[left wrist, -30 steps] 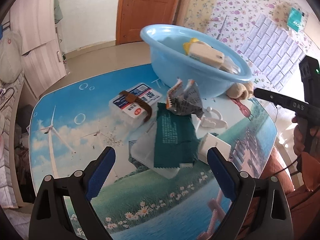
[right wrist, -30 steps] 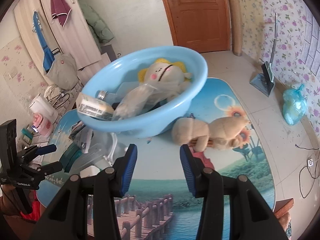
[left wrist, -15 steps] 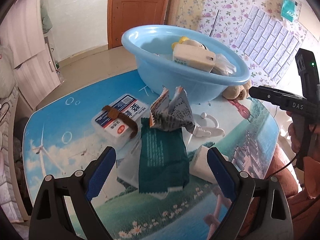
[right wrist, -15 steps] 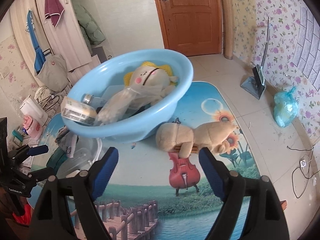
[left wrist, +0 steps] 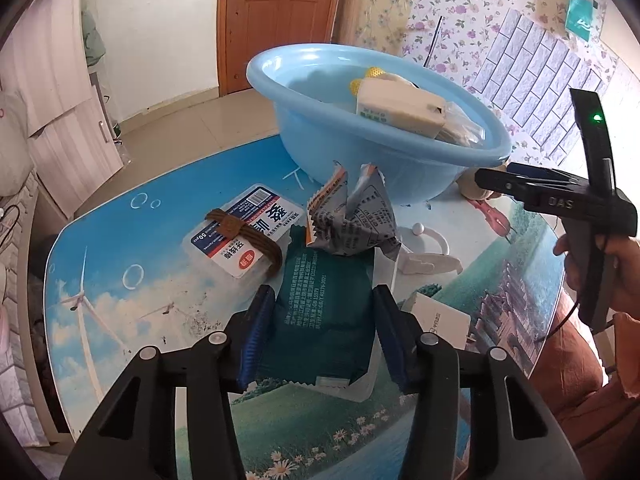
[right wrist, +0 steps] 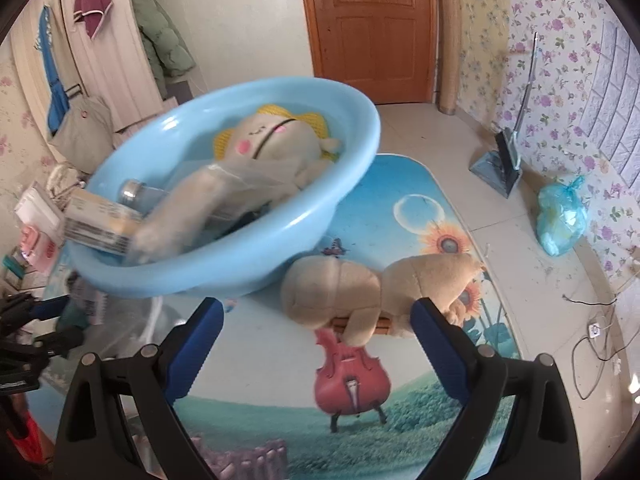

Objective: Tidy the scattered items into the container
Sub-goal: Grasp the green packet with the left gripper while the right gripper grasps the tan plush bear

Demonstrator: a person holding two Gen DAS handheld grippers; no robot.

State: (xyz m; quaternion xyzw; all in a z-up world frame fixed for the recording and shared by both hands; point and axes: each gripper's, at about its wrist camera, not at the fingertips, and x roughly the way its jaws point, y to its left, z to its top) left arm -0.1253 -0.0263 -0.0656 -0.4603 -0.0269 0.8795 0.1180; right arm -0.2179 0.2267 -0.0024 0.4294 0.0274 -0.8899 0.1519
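Note:
My left gripper (left wrist: 324, 312) is closing its jaws on a dark green packet (left wrist: 324, 292) that lies on the table; both blue pads touch its sides. The light blue basin (left wrist: 320, 152) stands behind it and holds a cream box (left wrist: 400, 108) and a sunflower plush (right wrist: 272, 136). In the right wrist view a beige plush toy (right wrist: 360, 284) lies beside the basin (right wrist: 224, 268). My right gripper (right wrist: 318, 308) is opening wide just before the toy, and its right fingertip overlaps the toy's edge. Nothing is gripped there.
A crumpled grey snack wrapper (left wrist: 352, 220), a toothpick box with a brown band (left wrist: 240, 236), a white hook (left wrist: 424, 256) and a white carton (left wrist: 440, 320) lie around the packet. Clear plastic sits under the packet. A hand holds the right gripper (left wrist: 496, 178) at the table's right edge.
The left jaws came in from wide apart onto the green packet. The right jaws spread from narrow to wide, and that gripper drew nearer the beige plush toy.

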